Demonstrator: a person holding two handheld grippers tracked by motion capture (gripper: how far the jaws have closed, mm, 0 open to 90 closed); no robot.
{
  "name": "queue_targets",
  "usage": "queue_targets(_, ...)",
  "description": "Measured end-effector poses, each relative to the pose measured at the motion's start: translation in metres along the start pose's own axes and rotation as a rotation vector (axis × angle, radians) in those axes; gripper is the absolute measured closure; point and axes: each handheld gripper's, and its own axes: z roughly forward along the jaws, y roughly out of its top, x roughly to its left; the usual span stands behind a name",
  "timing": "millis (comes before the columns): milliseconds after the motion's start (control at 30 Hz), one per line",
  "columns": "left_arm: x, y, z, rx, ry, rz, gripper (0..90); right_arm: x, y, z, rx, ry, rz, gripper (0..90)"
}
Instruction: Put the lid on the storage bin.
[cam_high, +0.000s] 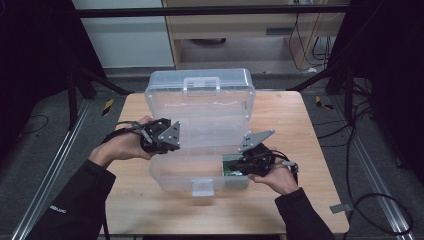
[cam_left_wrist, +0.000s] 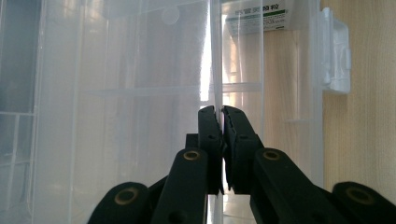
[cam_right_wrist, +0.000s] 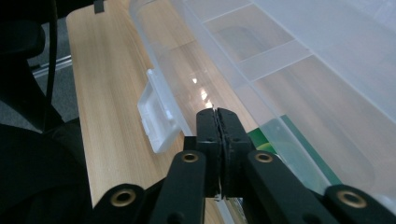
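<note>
left gripper (cam_high: 167, 141) clamped, right gripper (cam_high: 235, 166) closed

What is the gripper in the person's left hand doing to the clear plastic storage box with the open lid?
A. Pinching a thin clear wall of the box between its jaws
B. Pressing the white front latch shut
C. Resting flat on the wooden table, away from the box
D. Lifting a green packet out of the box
A: in the left gripper view, the left gripper has its black jaws closed on a thin edge of the clear plastic storage box.
</note>
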Motion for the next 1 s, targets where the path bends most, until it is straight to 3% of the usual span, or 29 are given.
queue_targets(233, 0.0, 0.0, 0.0, 0.001, -0.003, -0.002, 86.2, -0.003, 0.0, -0.018, -0.06, -0.018, 0.027, 90.0)
queue_targets(567, 0.0, 0.0, 0.0, -0.003, -0.006, 0.001, 86.2, -0.016, 0.009, -0.043, -0.217, -0.072, 0.071, 90.0)
queue_targets(833, -0.001, -0.002, 0.001, -0.018, -0.009, -0.006, 86.2, -0.036, 0.019, -0.051, -0.311, -0.17, 0.135, 90.0)
queue_targets(1000, -0.001, -0.002, 0.001, -0.019, -0.013, 0.002, 86.2, -0.053, 0.024, -0.05, -0.328, -0.226, 0.164, 90.0)
